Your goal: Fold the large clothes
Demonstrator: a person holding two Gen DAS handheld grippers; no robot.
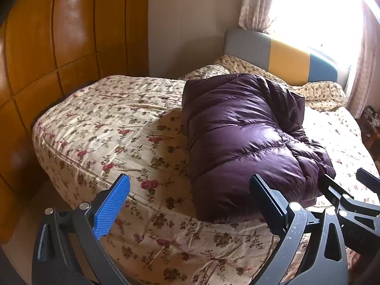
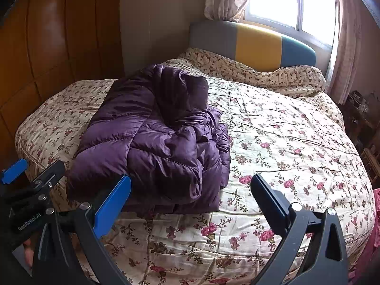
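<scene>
A purple quilted down jacket (image 1: pixel 239 137) lies folded into a thick bundle on the floral bedspread (image 1: pixel 114 128); it also shows in the right wrist view (image 2: pixel 154 137), with its sleeves and collar bunched on its right side. My left gripper (image 1: pixel 190 199) is open and empty, held above the bed's near edge just short of the jacket's near end. My right gripper (image 2: pixel 190 197) is open and empty, its blue left finger (image 2: pixel 111 204) in front of the jacket's near edge. Each gripper shows at the edge of the other's view.
The bed's grey, yellow and blue headboard (image 2: pixel 256 45) stands under a bright window (image 2: pixel 289 2) with curtains. A wooden wardrobe (image 1: pixel 59 47) lines the left side. Rumpled floral bedding (image 2: pixel 261 73) lies by the headboard. Furniture (image 2: pixel 361 114) stands at the right.
</scene>
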